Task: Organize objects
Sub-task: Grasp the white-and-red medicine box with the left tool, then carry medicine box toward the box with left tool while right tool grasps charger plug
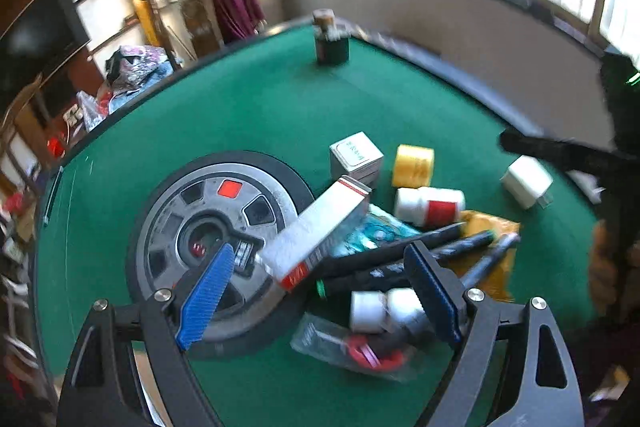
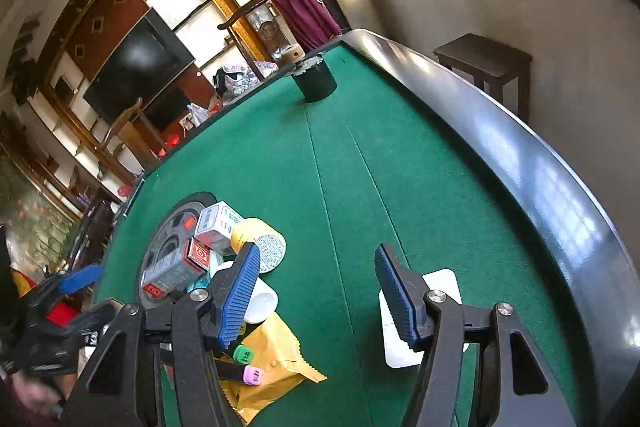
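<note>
Over the green bench [image 1: 260, 115], holding the left gripper [image 1: 320, 251] tilted down above a heap of small things, with its blue pads spread wide and pressing on nothing. Pointing it at a long silver box [image 1: 316, 227] that is leaning across a round grey disc [image 1: 216, 227] with a red square on it.

Making out little of the writing. Showing on the silver box's end, in the right wrist view, a red square emblem, with the print too small to read. Showing on the small white box [image 1: 356, 157] a framed label with green characters, blurred past reading. Carrying a plain red band on the white bottle [image 1: 430, 207], just beside a yellow tub [image 1: 414, 166]. Bearing a round sheet of dense fine print on the tub's end, unreadable in the right wrist view. Showing digits on the green and pink caps of the black markers [image 1: 440, 247], too small to tell for sure.

Resting those markers across a yellow packet [image 1: 492, 255], with a second white bottle [image 1: 380, 307] and a clear packet [image 1: 348, 343] holding something red nearer the camera.

Keeping the right gripper [image 2: 316, 255] angled down to the right of the heap, jaws standing partly apart over bare felt and grasping nothing. Placing its right finger over a white rounded block [image 2: 440, 279]; contact cannot be told.

Standing well apart at the far edge, a dark jar [image 1: 330, 39] with a pale top.
</note>
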The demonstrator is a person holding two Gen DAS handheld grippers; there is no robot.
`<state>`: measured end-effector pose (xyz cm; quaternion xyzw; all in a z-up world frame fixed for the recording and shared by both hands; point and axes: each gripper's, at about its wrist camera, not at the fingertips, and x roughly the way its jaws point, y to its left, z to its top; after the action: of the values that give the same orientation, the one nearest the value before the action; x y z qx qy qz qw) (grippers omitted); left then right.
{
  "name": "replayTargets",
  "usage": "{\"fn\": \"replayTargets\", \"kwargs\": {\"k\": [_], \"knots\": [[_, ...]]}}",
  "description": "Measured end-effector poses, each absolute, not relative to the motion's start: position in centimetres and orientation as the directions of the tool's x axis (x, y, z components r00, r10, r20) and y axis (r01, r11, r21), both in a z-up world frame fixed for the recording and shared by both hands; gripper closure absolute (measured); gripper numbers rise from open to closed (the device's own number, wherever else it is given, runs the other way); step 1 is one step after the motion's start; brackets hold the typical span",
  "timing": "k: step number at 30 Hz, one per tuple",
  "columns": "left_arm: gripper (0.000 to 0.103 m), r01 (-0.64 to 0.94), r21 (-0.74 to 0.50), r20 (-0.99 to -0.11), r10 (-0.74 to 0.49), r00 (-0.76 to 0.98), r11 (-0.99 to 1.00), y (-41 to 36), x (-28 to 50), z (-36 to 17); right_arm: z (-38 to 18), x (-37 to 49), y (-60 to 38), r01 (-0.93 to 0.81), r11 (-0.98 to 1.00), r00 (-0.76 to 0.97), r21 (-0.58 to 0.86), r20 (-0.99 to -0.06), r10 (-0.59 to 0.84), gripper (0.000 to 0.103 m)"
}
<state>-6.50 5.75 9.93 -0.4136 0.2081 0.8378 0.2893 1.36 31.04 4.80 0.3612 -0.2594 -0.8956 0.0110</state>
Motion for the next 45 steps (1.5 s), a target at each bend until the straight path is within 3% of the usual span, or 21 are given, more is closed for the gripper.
{"fn": "replayTargets", "kwargs": {"k": [3,6,8,10,20,28,36,41,45], "knots": [[0.017,-0.693,0.130,-0.836,0.297,-0.461,-0.709,7.4,-7.8,8.3,4.6,1.4,30.7,-0.177,-0.859,-0.729,0.481,-0.650,-0.214,0.037],[0.031,-0.717,0.105,-0.858,0.301,-0.416,-0.689,8.2,-8.8,6.7,4.4,1.3,30.4,-0.182,-0.859,-0.721,0.479,-0.659,-0.214,0.037],[0.058,-0.722,0.060,-0.881,0.304,-0.363,-0.690,8.5,-9.7,5.4,4.3,1.2,30.2,-0.183,-0.859,-0.717,0.477,-0.663,-0.216,0.036],[0.077,-0.713,0.023,-0.895,0.303,-0.327,-0.701,8.6,-10.3,4.6,4.2,1.1,30.0,-0.184,-0.862,-0.712,0.472,-0.669,-0.214,0.036],[0.077,-0.624,-0.015,-0.813,0.373,-0.447,-0.781,5.1,-6.8,8.2,4.1,1.1,30.1,-0.195,-0.860,-0.725,0.471,-0.660,-0.197,0.033],[0.077,-0.530,-0.005,-0.749,0.355,-0.560,-0.848,-0.5,-0.1,12.9,3.6,0.9,30.1,-0.227,-0.864,-0.722,0.449,-0.673,-0.159,0.032],[0.077,-0.482,-0.151,-0.615,0.464,-0.638,-0.863,-5.7,6.8,17.8,4.2,1.7,30.1,-0.274,-0.896,-0.752,0.350,-0.658,-0.027,0.032],[0.077,-0.496,-0.227,-0.511,0.536,-0.671,-0.838,-8.6,9.6,23.1,8.5,3.0,29.3,-0.225,-0.925,-0.766,0.306,-0.642,-0.026,0.032],[0.077,-0.504,-0.242,-0.457,0.555,-0.695,-0.829,-10.0,10.7,27.9,19.0,2.9,30.0,-0.139,-0.947,-0.775,0.288,-0.628,-0.078,0.032]]}}
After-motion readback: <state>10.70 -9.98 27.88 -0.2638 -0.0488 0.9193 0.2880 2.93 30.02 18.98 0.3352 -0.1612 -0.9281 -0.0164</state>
